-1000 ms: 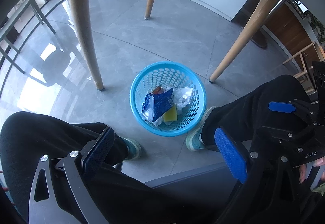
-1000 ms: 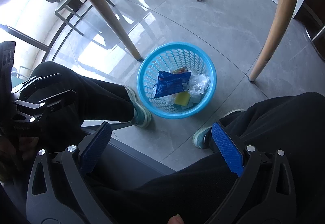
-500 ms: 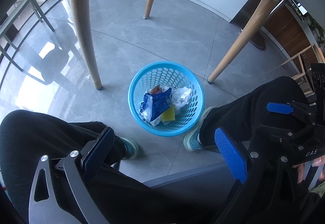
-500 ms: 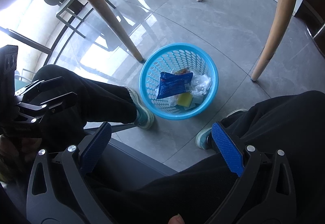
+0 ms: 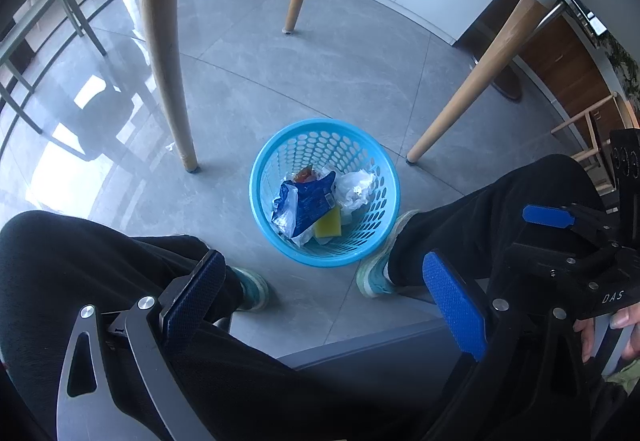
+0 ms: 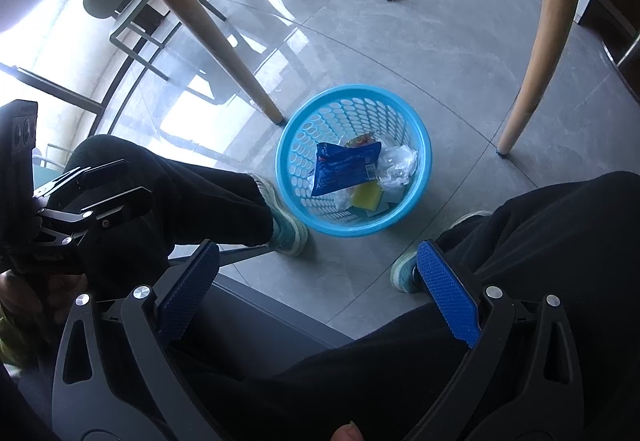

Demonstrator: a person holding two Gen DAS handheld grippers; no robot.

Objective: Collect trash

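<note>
A round blue plastic basket with a perforated wall (image 5: pixel 382 219) (image 6: pixel 296 157) stood on the grey tiled floor (image 5: pixel 304 81) (image 6: pixel 400 49) between a seated person's two feet in teal shoes (image 5: pixel 250 287) (image 6: pixel 286 233). Inside it lay a crumpled blue foil snack wrapper (image 5: pixel 306 201) (image 6: pixel 344 167), a yellow sponge (image 5: pixel 328 225) (image 6: pixel 366 197) just beside it, and a wad of clear crinkled plastic (image 5: pixel 356 189) (image 6: pixel 396 163) against the wall. Pale wooden table legs (image 5: pixel 166 41) (image 6: pixel 540 41) rose from the floor around the basket. The left claw (image 5: pixel 324 299) hung above the person's black-trousered knees (image 5: pixel 80 261), spread wide and empty; the right claw (image 6: pixel 318 291) was likewise spread wide, gripping nothing, well apart from the basket.
</note>
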